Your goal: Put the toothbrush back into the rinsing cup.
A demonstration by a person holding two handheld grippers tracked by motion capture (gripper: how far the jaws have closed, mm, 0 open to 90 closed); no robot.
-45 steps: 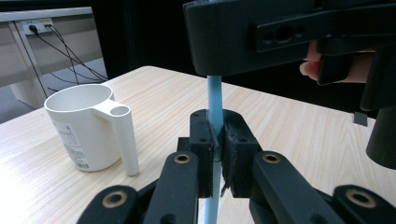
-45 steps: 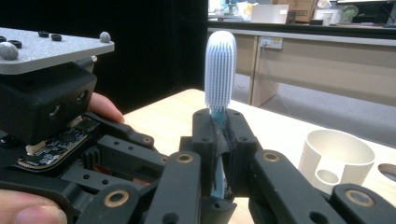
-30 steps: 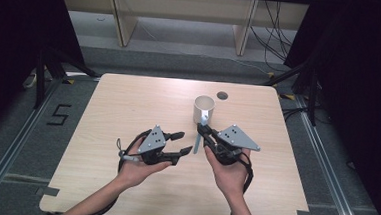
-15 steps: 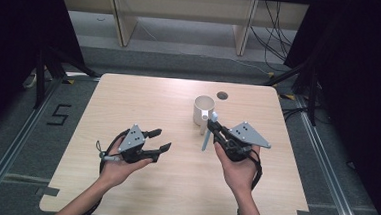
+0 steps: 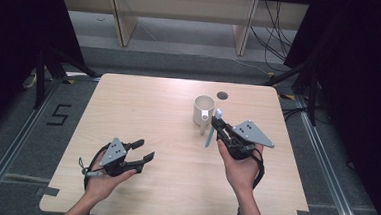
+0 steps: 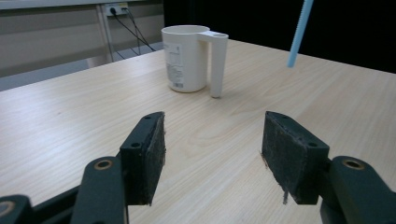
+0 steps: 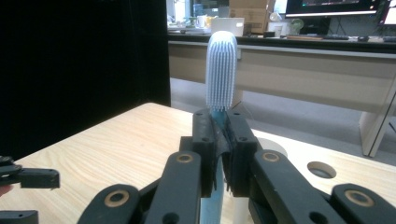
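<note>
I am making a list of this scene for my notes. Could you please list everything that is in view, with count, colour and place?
table: one, light wood, centre of the high view
cup: one, cream, with a handle, upright on the far right part of the table
brush: one, light blue, upright in the right hand-held gripper, beside the cup
hole: one, round, dark, in the table behind the cup
shelf: one, beige, on the floor behind the table
left hand-held gripper: one, black with grey plate, near left of the table, jaws open and holding nothing, just been opening
right hand-held gripper: one, black with grey plate, right of centre, shut on the brush
hands: two, from the near edge
</note>
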